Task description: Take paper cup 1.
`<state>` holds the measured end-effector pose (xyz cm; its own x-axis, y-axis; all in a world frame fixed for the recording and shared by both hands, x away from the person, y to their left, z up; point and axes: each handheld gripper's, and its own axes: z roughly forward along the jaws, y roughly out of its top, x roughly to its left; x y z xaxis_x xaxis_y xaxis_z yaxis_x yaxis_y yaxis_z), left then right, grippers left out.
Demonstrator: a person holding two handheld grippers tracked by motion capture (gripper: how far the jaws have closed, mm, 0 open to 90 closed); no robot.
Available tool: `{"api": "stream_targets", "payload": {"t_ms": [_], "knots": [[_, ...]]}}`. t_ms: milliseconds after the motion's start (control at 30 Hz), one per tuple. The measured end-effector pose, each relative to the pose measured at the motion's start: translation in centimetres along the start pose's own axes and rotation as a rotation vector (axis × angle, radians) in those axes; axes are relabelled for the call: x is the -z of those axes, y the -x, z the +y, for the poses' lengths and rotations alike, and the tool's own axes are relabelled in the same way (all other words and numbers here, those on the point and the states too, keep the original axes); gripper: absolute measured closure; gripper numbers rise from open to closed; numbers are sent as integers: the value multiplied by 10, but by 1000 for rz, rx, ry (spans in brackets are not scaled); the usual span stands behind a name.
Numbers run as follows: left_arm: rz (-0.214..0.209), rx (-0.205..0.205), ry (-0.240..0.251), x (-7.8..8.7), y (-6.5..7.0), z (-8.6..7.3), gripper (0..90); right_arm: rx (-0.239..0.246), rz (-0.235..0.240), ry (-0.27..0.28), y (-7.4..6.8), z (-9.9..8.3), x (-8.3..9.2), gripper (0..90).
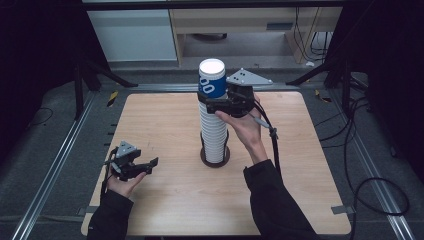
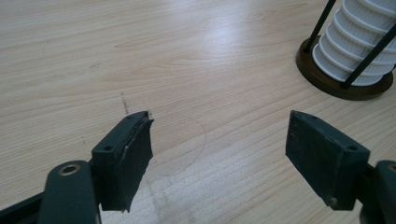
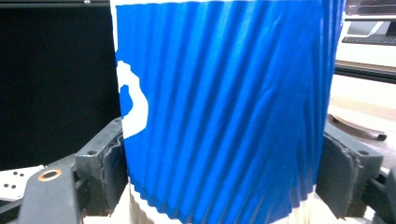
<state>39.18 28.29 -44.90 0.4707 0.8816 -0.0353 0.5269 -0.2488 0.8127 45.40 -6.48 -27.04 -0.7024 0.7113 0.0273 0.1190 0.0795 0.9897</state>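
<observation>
Where the tall stack of white cups (image 1: 214, 131) rises from its dark round holder (image 1: 215, 159) near the table's middle, a blue cup (image 1: 212, 80) sits on top, upright, white markings on its ribbed wall. Right gripper (image 1: 212, 102) at the cup's lower part, jaws closed in on either side; in the right gripper view both pads press against the blue ribbed wall (image 3: 224, 107), one on each flank, with the white rim of the next cup just below. Right hand (image 1: 242, 125) holds the gripper from behind, grey three-cornered plate (image 1: 248, 78) on top, cable (image 1: 272, 145) trailing back along the forearm. Left gripper (image 1: 150, 164) well apart, low at the table's near-left, resting in the left hand (image 1: 122, 184); jaws spread wide, nothing between them, bare wood beneath. Left gripper view catches the holder's base (image 2: 327, 79) and thin black uprights (image 2: 322, 23) off at upper right. Table (image 1: 165, 125) light wood, rounded corners.
</observation>
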Motion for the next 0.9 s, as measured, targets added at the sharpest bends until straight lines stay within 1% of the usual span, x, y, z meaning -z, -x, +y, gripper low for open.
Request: {"api": "stream_targets", "payload": {"t_ms": [100, 133, 200, 333, 600, 800, 900], "knots": [[-1, 0, 0, 0, 0, 0, 220, 2, 1, 11, 0, 1, 1, 177], [0, 0, 0, 0, 0, 0, 220, -2, 10, 27, 0, 4, 4, 179], [-1, 1, 1, 0, 0, 0, 220, -1, 9, 32, 1, 7, 6, 183], [-1, 0, -2, 0, 0, 0, 220, 4, 13, 24, 0, 11, 8, 197], [-1, 4, -3, 0, 0, 0, 220, 17, 18, 28, 1, 22, 10, 203], [-1, 5, -1, 1, -1, 0, 220, 24, 16, 47, 0, 37, 14, 203], [-1, 4, -1, 1, -1, 0, 220, 27, 15, 55, 0, 41, 15, 202]]}}
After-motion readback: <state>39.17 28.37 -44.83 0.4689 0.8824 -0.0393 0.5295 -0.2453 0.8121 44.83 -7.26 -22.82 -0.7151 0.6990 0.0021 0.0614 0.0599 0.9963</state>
